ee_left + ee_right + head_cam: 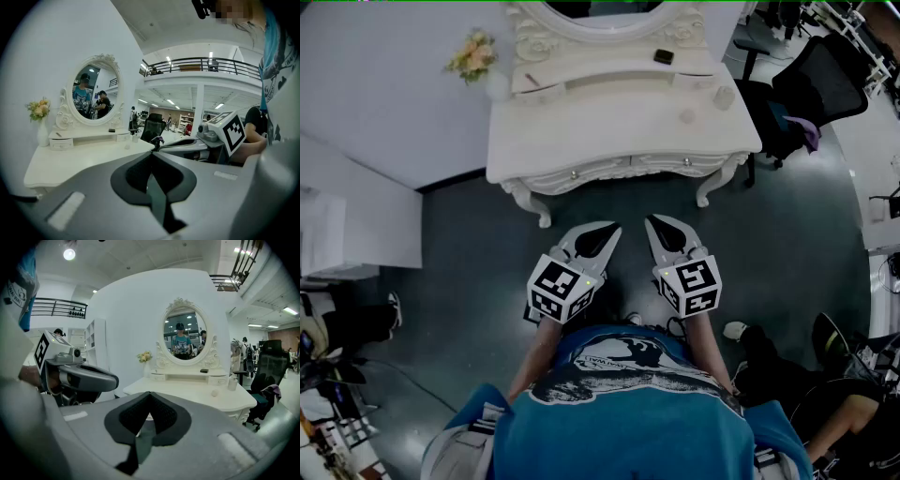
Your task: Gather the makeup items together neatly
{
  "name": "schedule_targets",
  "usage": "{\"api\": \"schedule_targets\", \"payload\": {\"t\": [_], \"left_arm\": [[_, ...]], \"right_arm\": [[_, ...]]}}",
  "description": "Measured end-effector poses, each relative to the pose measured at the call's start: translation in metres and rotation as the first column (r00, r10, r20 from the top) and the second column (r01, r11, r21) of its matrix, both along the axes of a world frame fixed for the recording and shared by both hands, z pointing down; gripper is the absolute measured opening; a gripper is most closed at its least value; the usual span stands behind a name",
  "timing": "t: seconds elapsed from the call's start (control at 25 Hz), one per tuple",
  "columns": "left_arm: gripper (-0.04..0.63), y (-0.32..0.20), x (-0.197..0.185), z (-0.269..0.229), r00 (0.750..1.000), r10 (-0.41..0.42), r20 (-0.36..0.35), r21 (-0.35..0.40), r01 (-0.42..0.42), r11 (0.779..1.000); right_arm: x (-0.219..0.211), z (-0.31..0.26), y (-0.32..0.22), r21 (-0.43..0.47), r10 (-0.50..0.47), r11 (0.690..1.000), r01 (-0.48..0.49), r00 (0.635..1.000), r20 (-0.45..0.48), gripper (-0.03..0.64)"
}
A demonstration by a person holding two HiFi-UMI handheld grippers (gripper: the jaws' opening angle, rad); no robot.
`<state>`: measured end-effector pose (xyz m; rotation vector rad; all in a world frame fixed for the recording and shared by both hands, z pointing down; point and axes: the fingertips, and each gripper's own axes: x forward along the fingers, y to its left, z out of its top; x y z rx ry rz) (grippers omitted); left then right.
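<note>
Blue shirt (619, 412) of the person fills the bottom of the head view, closest to the lens. Beyond it spreads a dark floor (469, 244), and past that stands a white counter (619, 141) with carved legs and small drawers, set against a pale wall. An oval mirror (183, 336) in an ornate white frame rises from its back edge. A black office chair (825, 89) stands just beside the counter's right end.

Over the floor, short of the counter, the left gripper (605, 234) and the right gripper (661, 230) hover side by side, tips angled toward each other. Each has its jaws pressed together with nothing between them.

A vase of flowers (472, 56) sits at the counter's far left corner. The makeup items lie scattered on the counter, well apart from both grippers: a pale jar (724, 97) near the right edge, a dark compact (664, 56) on the raised shelf right of the mirror, a thin stick (534, 82) on the shelf's left part, and a small round piece (687, 115) near the jar.
</note>
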<state>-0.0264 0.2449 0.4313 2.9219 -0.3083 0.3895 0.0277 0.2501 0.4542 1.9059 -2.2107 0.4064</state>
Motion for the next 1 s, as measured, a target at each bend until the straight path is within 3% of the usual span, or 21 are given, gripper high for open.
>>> {"api": "schedule_targets", "payload": {"t": [0.32,1.0], "left_arm": [[0.011,-0.024,0.001,0.001,1.000,0.011,0.000,-0.004,-0.011,1.000],[0.011,-0.112,-0.024,-0.006,1.000,-0.008,-0.020,0.020,0.009,1.000]], "right_arm": [[-0.001,-0.003,-0.026,0.033,0.004,0.999,-0.007,0.997,0.083,0.003],[-0.025,-0.002,-0.116,0.029,-0.020,0.999,0.018,0.995,0.099,0.003]]}}
